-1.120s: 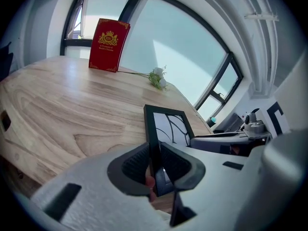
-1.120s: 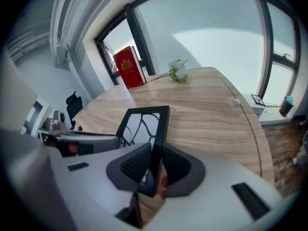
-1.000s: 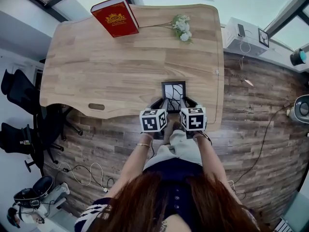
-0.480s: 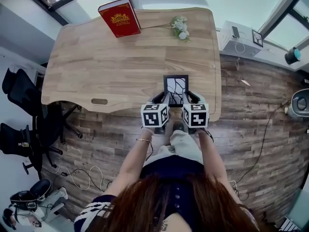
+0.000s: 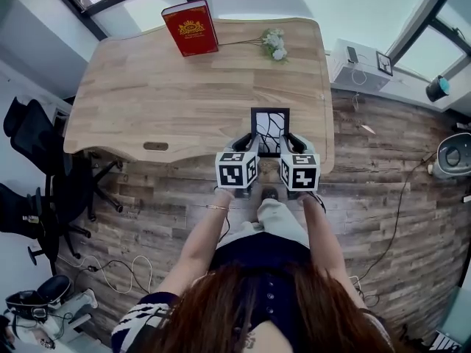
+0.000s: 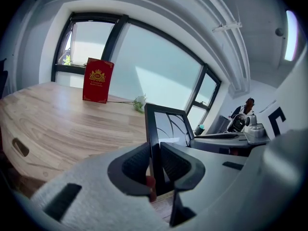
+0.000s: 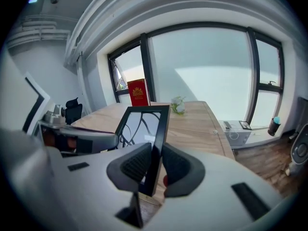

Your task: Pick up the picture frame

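A small black picture frame (image 5: 269,131) with a line drawing behind glass is held over the near edge of the wooden table (image 5: 147,87). My left gripper (image 5: 248,147) is shut on the frame's left side bar (image 6: 153,143), and my right gripper (image 5: 288,147) is shut on its right side bar (image 7: 158,148). In both gripper views the frame stands upright between the jaws, above the tabletop. The frame's lower edge is hidden behind the gripper bodies.
A red book (image 5: 190,26) stands upright at the table's far edge, with a small bunch of white flowers (image 5: 274,44) lying to its right. A white side unit (image 5: 353,65) sits beyond the table's right end. Black chairs (image 5: 29,145) stand at the left.
Both grippers have carried the frame up and a little away from the person; it now stands higher and more upright over the table edge.
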Motion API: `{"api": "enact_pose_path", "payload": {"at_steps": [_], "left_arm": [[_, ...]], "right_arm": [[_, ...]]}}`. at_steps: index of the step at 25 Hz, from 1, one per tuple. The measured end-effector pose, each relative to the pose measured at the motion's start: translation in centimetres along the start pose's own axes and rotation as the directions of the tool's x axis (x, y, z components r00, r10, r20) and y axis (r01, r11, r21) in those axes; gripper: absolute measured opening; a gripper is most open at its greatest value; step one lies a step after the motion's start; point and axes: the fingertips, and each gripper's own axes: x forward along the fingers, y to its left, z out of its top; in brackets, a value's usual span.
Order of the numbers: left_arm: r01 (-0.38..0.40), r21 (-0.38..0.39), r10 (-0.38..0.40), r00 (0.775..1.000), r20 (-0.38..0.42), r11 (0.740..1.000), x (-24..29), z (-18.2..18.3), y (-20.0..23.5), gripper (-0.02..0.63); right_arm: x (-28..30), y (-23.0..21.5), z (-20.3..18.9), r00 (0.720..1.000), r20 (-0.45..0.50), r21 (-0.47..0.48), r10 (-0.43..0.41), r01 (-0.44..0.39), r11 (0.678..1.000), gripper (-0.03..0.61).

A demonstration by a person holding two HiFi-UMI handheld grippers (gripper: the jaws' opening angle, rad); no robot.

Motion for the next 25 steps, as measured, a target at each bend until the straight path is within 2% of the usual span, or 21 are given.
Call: {"api": "enact_pose_path", "payload": {"at_steps": [17, 25], "left_arm": [[0.043, 0.093, -0.054, 0.992, 0.111, 0.995, -7.5, 2.1, -2.9, 0.084], [0.053, 0.131, -0.077, 0.980, 0.182, 0.990, -11.7, 3.5, -4.9, 0.084]], "right_arm": [[-7.6, 3.6, 2.0, 0.990, 0.136, -0.027, -0.049, 0.053, 0.998, 0.074], [-12.1, 5.3, 3.7, 0.975, 0.212, -0.071, -0.064, 0.081, 0.994, 0.074]]}}
